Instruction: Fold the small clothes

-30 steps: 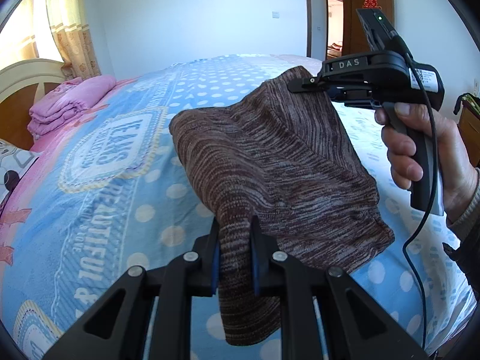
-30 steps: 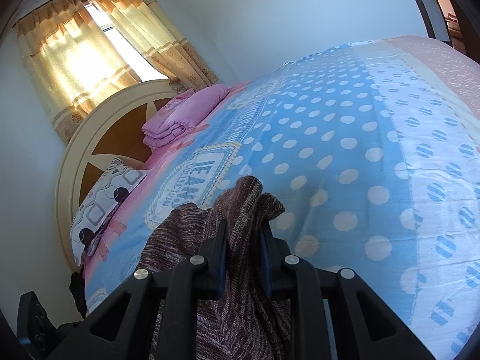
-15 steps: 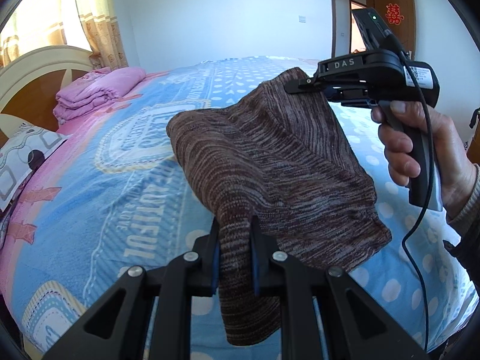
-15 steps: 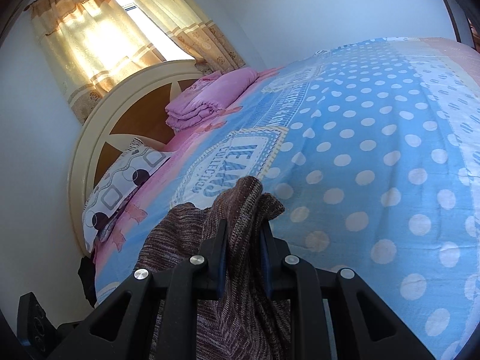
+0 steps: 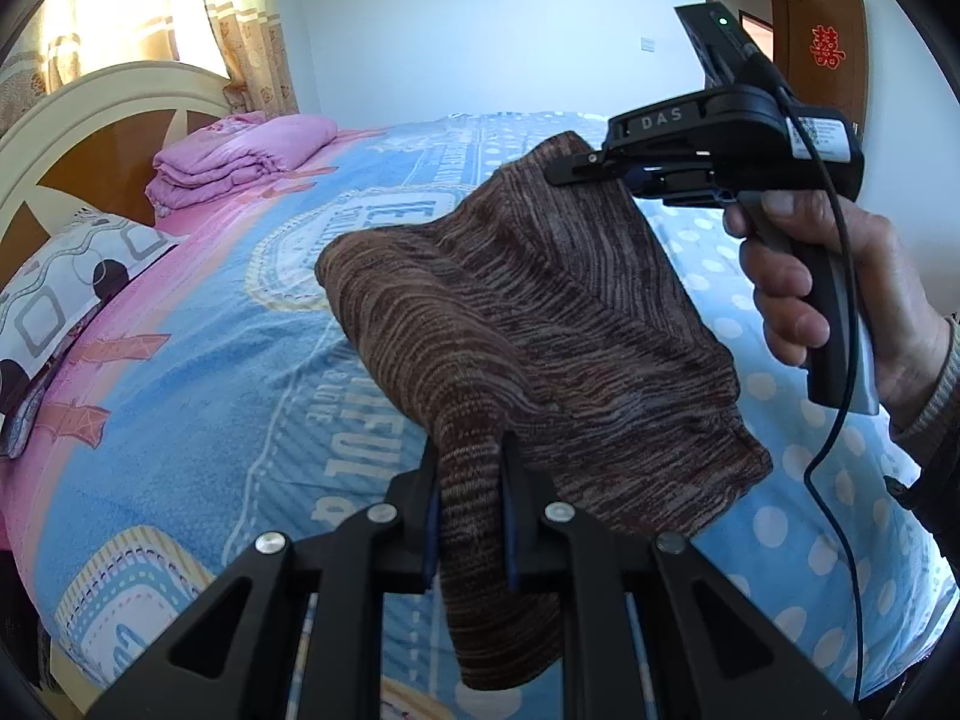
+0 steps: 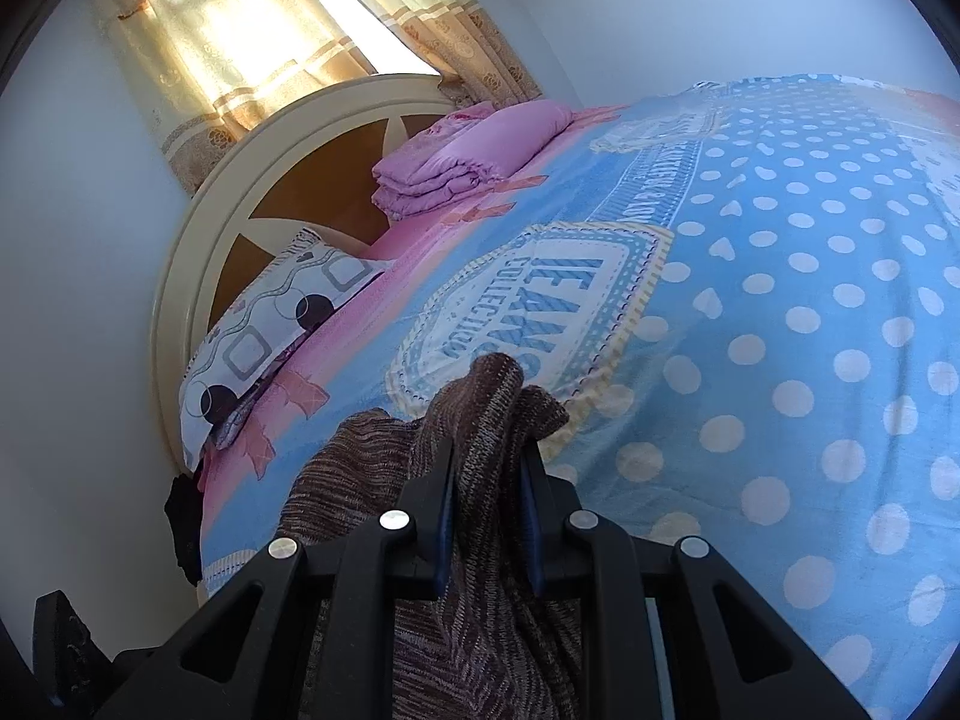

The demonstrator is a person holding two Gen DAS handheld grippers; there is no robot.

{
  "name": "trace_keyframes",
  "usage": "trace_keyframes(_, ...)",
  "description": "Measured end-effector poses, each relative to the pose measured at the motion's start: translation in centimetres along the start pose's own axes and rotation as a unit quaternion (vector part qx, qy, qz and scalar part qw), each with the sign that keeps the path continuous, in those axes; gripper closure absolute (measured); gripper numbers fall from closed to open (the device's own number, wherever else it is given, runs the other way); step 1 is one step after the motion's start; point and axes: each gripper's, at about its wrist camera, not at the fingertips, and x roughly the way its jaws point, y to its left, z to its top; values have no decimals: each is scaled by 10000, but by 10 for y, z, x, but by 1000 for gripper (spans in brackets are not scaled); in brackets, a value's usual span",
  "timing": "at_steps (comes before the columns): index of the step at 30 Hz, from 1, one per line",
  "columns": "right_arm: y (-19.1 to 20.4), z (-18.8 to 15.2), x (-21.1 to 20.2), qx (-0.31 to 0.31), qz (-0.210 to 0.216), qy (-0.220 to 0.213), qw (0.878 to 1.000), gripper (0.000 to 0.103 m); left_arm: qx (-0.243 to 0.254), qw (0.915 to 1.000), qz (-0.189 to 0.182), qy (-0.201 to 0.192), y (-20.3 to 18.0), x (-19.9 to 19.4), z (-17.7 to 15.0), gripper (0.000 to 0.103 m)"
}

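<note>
1. Brown knit garment (image 5: 528,324) held aloft over the bed (image 5: 198,372), slung between both tools and apparently clear of the bedspread.
2. Left gripper (image 5: 468,510): jaws clamped narrow on one bunched end of the knit, a loose tail hanging below the fingers.
3. Right gripper (image 6: 487,516): jaws likewise pinched on the opposite end, cloth bulging above the pads; in the left wrist view, seen gripped by the person's right hand (image 5: 840,300), cable trailing down.
4. Step in hand, as judged: carrying and spreading the piece ahead of laying it flat. No fold yet evident; fabric sagging in a slack curve with a rounded hump on its left side.
5. Next move, as judged: pulling the two held ends apart to take out the slack, then lowering evenly onto the open polka-dot area so the cloth lands without bunching. Soft, stretchy knit likely to drape and crease if one end drops first.
6. Surroundings: pink folded bedding (image 6: 474,156) stacked near the headboard (image 6: 288,174), well apart from the garment; patterned pillow (image 6: 282,324) at the bed's head; curtained window (image 6: 252,36) behind; door (image 5: 822,54) at the far wall.
7. Obstructions: none noted on the bedspread below the garment. Dangling cable (image 5: 840,360) near the knit's right edge, a possible snag when lowering.
</note>
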Motion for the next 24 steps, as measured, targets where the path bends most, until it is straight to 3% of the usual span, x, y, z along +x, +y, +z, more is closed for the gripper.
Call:
trace_keyframes(15,35,-7,59,-326,107,574,9978,84,-215,9995,45,210,19,1,-24,86)
trace_keyframes(24,34,-13,78,-315,-19,738,9968,84,-323,9988,93,346,24,9,-38,86)
